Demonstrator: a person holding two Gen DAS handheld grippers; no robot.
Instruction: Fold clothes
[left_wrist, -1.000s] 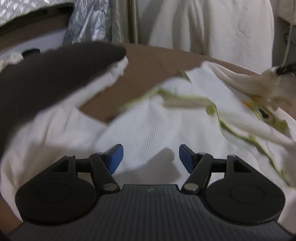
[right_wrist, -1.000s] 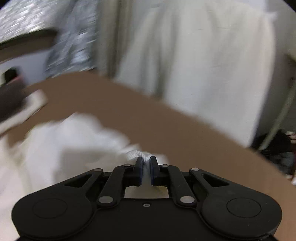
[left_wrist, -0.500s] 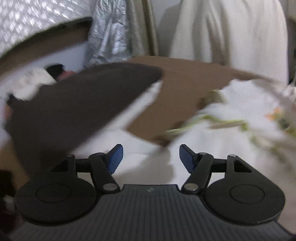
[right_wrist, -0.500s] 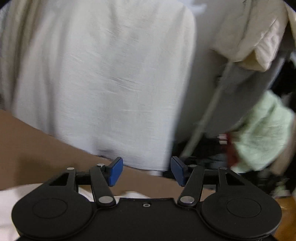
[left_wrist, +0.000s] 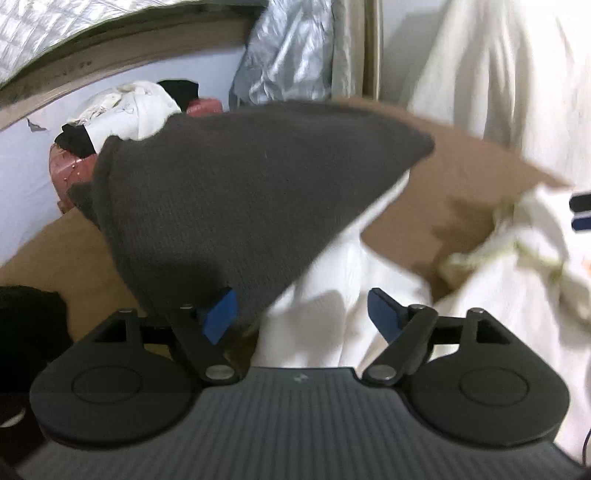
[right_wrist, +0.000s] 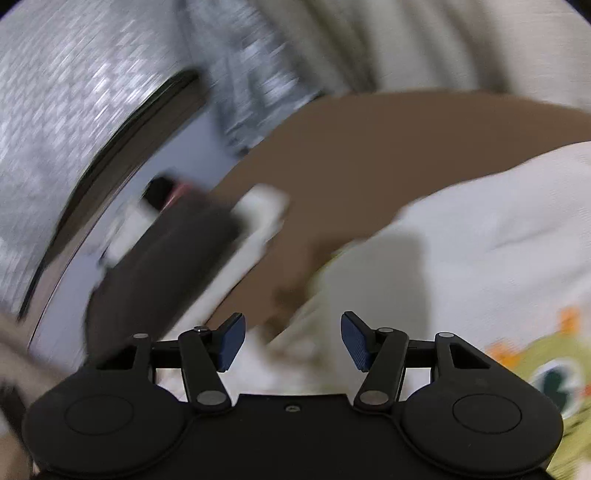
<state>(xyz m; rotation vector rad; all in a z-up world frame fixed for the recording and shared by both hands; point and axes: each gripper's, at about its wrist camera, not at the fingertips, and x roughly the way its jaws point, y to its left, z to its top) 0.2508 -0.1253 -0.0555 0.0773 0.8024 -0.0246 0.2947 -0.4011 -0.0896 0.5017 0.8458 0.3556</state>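
The brown table (left_wrist: 461, 173) takes most of both views, and the clothes lie on it. The biggest piece is the white garment (left_wrist: 332, 280), which spreads loose and wrinkled across the near side; in my right view its printed green figure (right_wrist: 554, 373) shows at the edge, and a green-trimmed part (left_wrist: 517, 236) is bunched at the far right. On its left lies a dark grey knit piece (left_wrist: 240, 192), flat and with neat edges, so I judge it as already folded, though I cannot be sure.

My left gripper (left_wrist: 301, 310) is wide apart and holds nothing, just above the white cloth, its left pad against the grey piece. My right gripper (right_wrist: 291, 339) is also wide and empty.

To fold the white garment well, I think each gripper should pinch one single layer at an edge, not a bunch, and keep clear of the grey piece.
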